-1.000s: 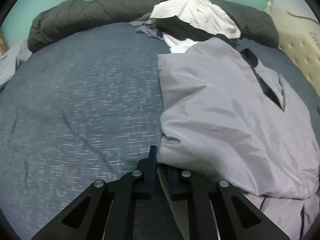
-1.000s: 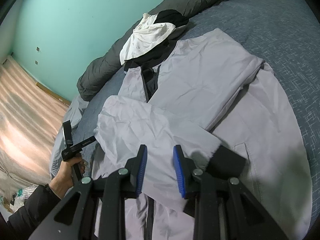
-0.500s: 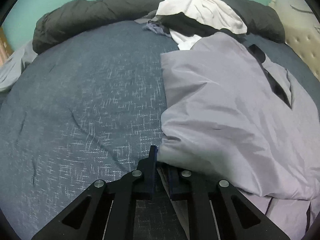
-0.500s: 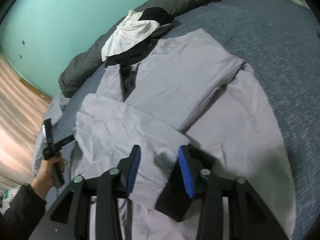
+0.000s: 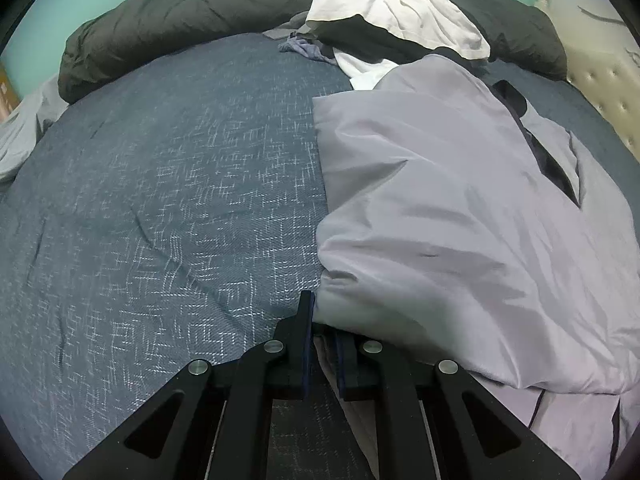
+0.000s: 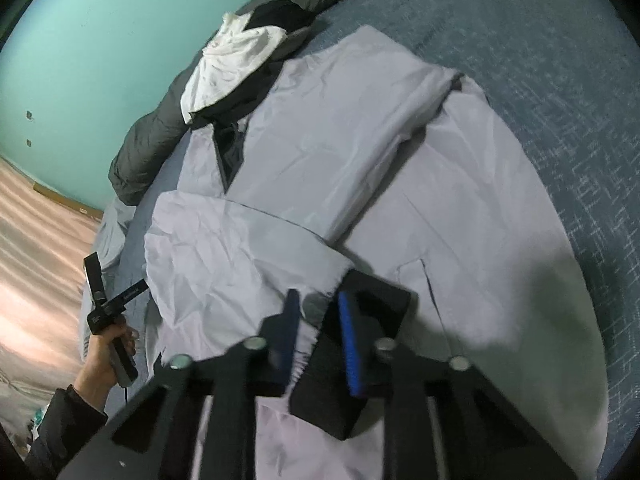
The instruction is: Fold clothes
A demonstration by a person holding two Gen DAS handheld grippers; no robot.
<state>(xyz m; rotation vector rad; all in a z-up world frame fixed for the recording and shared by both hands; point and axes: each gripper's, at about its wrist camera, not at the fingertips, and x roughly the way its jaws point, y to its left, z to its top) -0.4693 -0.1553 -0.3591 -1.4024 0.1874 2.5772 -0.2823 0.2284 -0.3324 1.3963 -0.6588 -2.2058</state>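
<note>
Right wrist view, nearest: right gripper point(image 6: 318, 330), its blue-padded jaws closing, with the black cuff point(image 6: 360, 356) of the near sleeve point(image 6: 240, 256) and its pale hem between them; the picture is blurred here, and a gap seems to remain beside the pads, so a firm pinch cannot be confirmed. The cuff lies directly ahead of and under this claw, which makes the right hand the nearer one. The sleeve's long axis runs from the cuff away to the far left, across the chest of the lavender jacket point(image 6: 460, 220).

Left wrist view, nearest: left gripper point(image 5: 322, 334), clenched on a fold at the jacket's near left edge.

Middle ground: the jacket lies spread flat on a blue-grey woven bedspread point(image 5: 160, 200). Its fabric is thin, smooth and faintly glossy, creased in shallow ridges, with a dark-lined collar opening. The far sleeve point(image 6: 352, 132) is already folded across the body.

Far: a white garment point(image 5: 400, 12) and black clothing heaped against a dark grey rolled duvet point(image 5: 180, 24); turquoise wall point(image 6: 100, 40) beyond.
</note>
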